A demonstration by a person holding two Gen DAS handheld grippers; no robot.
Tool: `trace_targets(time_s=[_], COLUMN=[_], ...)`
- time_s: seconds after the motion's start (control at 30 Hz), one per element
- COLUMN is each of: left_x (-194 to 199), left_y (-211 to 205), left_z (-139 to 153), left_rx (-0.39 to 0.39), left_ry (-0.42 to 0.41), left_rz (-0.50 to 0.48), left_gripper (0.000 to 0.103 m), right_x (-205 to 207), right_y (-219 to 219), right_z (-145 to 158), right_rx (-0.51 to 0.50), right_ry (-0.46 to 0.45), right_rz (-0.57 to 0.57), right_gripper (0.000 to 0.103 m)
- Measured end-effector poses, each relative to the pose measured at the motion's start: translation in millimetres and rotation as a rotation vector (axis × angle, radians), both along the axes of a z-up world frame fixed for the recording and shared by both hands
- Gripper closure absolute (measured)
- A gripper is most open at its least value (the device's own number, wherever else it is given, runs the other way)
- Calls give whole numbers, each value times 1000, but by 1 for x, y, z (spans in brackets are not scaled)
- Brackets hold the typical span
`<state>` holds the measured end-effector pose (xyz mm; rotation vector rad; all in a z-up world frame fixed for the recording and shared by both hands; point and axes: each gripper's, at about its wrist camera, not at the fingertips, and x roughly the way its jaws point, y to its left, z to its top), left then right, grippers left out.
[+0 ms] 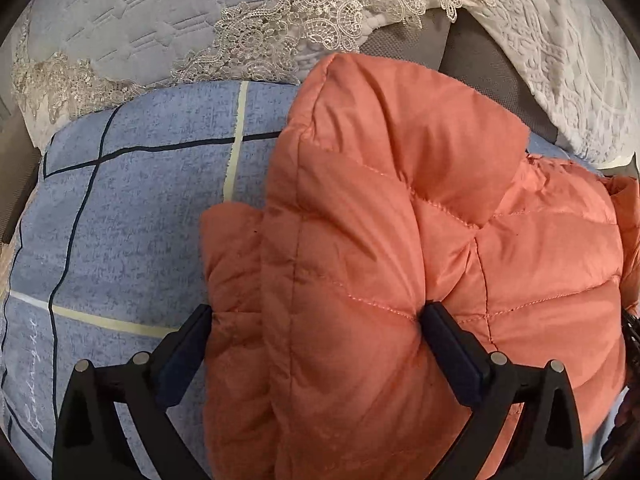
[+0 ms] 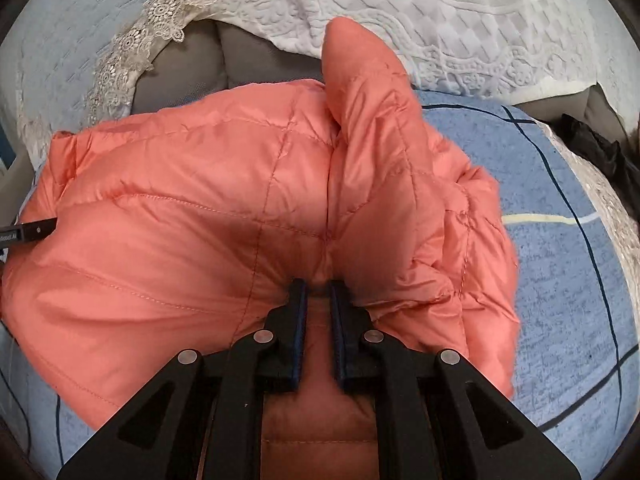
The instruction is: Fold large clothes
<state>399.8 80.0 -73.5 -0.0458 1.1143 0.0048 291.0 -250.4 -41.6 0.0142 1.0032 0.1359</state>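
Looks like a bedroom or living rm in a home. A blue checked quilt (image 1: 132, 216) w/ dark and cream lines is covering the soft surface in front, printed script running along one edge. Behind it a pale quilted cover (image 1: 132, 12) is lying over padded furniture, w/ a lace trim (image 1: 288, 20) hanging along its edge. A white embossed throw (image 2: 460, 20) is draping next to it, grey upholstery (image 2: 192, 60) showing underneath. An orange puffer jacket (image 2: 192, 216) is lying on the quilt – ordinary household clothing & bedding, nothing industrial showing
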Motion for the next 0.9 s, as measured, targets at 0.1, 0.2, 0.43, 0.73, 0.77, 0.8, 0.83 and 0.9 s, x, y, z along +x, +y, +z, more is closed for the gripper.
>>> trace_targets(time_s=[0.1,0.2,0.43,0.73,0.77,0.8,0.83,0.9], left_x=[3,3,-30,-84,-84,-85,-87,-89], left_y=[7,8,13,-17,-15,-13,-11,-13], left_z=[-5,-2,50,40,31,24,21,18], left_rx=[-53,-56,-120,-7,-5,-14,-21,-12], left_ry=[20,13,-68,-80,-65,-74,-91,-106], left_rz=[16,17,13,-82,-70,-60,-55,-50], left_gripper=[0,0,3,1,0,0,0,0], right_x=[0,0,-43,-67,-65,-65,-65,-65], right_y=[1,3,17,55,56,56,58,61], right_z=[0,12,79,30,24,21,16,11], right_rx=[-6,-30,82,28,31,28,15,1], right_ry=[-3,3,-133,-85,-74,-74,-77,-77], right_rz=[0,8,50,129,131,133,137,121], right_gripper=[92,92,87,77,77,77,77,77])
